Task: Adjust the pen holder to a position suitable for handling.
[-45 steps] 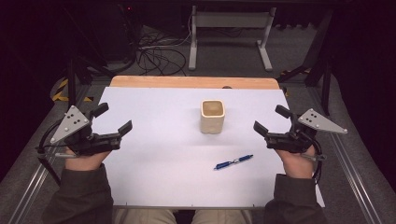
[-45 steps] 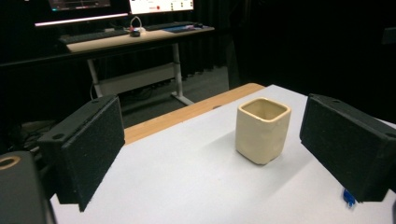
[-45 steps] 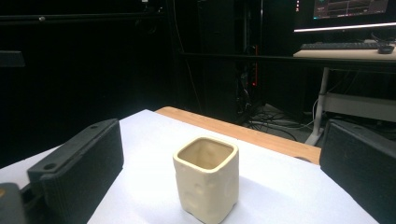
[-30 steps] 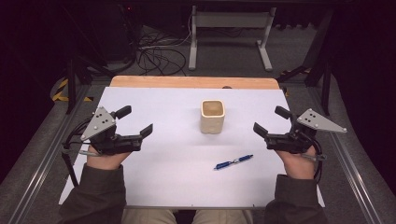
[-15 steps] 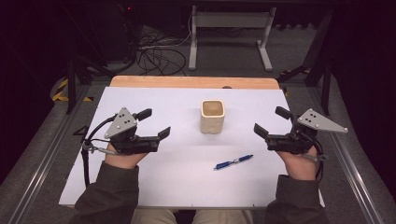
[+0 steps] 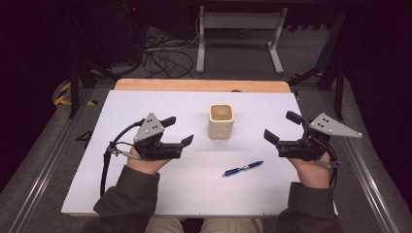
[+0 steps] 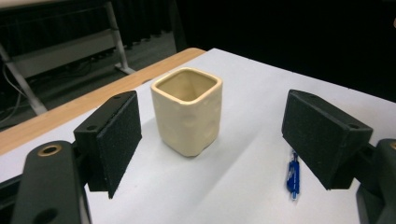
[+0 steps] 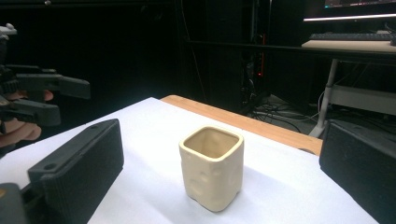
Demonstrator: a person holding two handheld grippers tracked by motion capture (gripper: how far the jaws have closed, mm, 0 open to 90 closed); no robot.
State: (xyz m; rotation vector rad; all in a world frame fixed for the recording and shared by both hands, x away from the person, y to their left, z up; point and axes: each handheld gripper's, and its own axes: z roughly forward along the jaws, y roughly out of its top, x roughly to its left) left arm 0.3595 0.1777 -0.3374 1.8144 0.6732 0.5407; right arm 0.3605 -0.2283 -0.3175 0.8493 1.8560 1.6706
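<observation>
Cream square cup [image 6: 221, 121]: upright, mid-table toward the far edge. Blue pen [image 6: 243, 168]: flat, nearer the front edge. Left gripper [image 6: 178, 131]: jaws apart, just been closing, nothing between them, near the cup. Right gripper [image 6: 282, 127]: jaws apart, empty.

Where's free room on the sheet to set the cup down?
Bare: the far strip between the cup and the wooden edge, and the near-left corner beside the left gripper. Crowded: the middle, between cup, pen and right gripper.
</observation>
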